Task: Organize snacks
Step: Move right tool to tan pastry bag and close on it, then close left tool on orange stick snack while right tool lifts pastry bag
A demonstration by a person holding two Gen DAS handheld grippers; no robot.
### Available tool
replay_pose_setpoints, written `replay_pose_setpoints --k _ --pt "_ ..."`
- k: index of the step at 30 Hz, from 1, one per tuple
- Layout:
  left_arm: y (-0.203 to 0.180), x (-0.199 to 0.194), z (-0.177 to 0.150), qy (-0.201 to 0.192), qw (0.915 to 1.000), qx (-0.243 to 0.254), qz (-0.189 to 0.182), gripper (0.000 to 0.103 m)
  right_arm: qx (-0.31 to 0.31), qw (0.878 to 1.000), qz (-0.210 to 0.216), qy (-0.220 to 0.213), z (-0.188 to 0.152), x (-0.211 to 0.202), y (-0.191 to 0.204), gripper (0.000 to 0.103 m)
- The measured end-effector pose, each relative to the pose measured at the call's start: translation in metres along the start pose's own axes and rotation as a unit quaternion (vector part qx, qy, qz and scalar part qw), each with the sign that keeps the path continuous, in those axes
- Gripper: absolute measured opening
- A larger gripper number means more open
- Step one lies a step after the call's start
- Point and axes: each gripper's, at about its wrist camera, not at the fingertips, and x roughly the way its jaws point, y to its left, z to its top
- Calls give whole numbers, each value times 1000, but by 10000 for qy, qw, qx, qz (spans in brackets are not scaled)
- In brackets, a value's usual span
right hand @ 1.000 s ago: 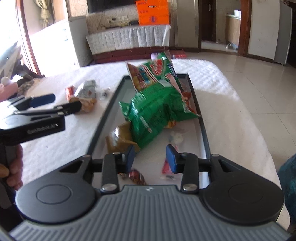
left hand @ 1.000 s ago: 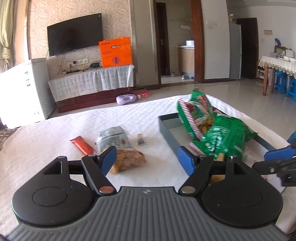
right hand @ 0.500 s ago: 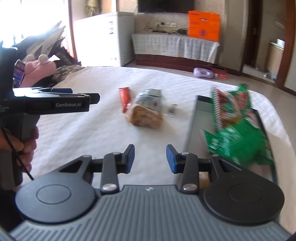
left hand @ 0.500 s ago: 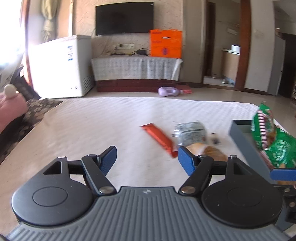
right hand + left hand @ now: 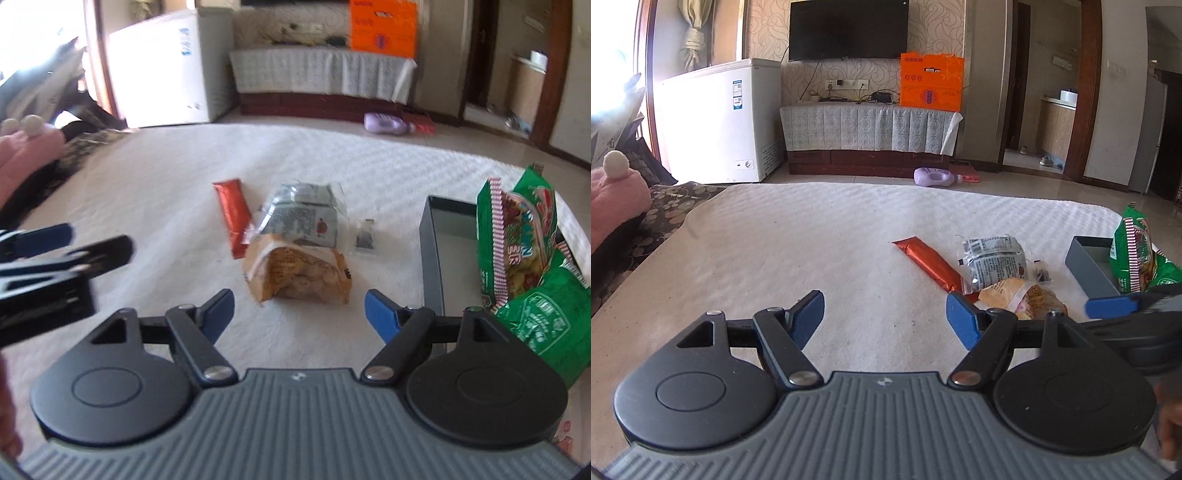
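While the left claw (image 5: 884,314) gapes empty, the right claw (image 5: 299,310), jaws just opened wide, faces the tan snack bag (image 5: 299,275).

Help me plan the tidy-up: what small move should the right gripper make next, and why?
Probably ease the right gripper forward and down around the tan snack pack: its jaws have just been opening, nothing is between them, and that pack lies directly ahead, outside the tray.

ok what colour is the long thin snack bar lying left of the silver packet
Orange-red, a plain shiny wrapper; clearest in the right wrist view.
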Motion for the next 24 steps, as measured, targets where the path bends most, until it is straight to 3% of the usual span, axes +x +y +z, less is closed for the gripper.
replay_pose_setpoints --k 6,10,12,14,18,24 --pt "1 0 0 -19 10000 72 -32 77 198 9996 -109 192 10 33 1 80" --pt "5 3 0 36 10000 -5 -11 77 305 9994 48 152 14 41 -4 78" --pt "6 5 0 73 10000 -60 -1 77 258 9995 132 96 16 41 -4 67" --pt "7 6 -1 95 9999 -59 17 77 257 9994 220 115 18 38 -5 65" --pt "7 12 -1 111 9999 22 116 77 89 9986 454 248 12 21 -3 62" --pt "5 34 4 298 9992 -263 58 77 -933 9923 587 568 -23 -36 14 62"
